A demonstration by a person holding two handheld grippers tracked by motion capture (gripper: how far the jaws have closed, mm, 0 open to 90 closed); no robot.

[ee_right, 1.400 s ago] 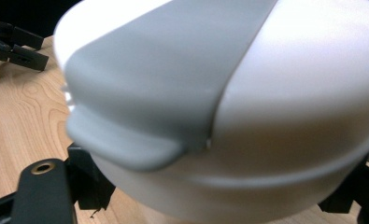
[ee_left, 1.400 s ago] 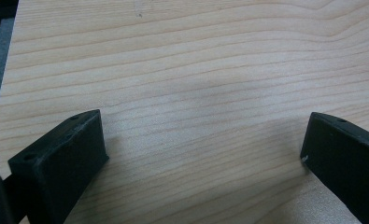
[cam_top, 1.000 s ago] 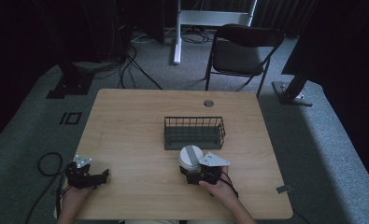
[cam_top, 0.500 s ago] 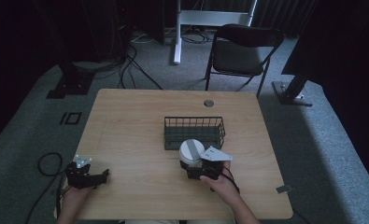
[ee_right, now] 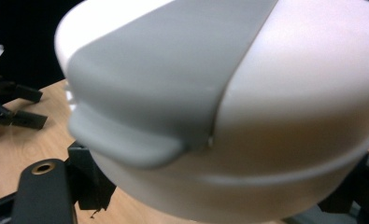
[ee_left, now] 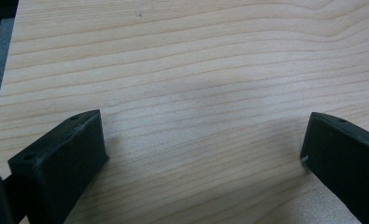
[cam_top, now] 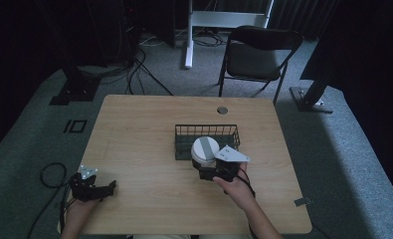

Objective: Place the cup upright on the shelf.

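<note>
High view: the right gripper (cam_top: 215, 170) is clamped on a round white container with a grey lid (cam_top: 205, 149), holding it just beyond its jaws over the near rim of the dark wire basket (cam_top: 206, 130). The left gripper (cam_top: 90, 186) rests at the light wooden table (cam_top: 134, 129)'s near-left corner, jaws spread wide apart over bare wood, with open tabletop ahead.

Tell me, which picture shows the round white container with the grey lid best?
The right gripper view: the round white container with the grey lid sits close up, grey flap and rim plain. The high view shows it small, held by the right gripper at the black wire basket. The left gripper view looks at bare wood.
</note>
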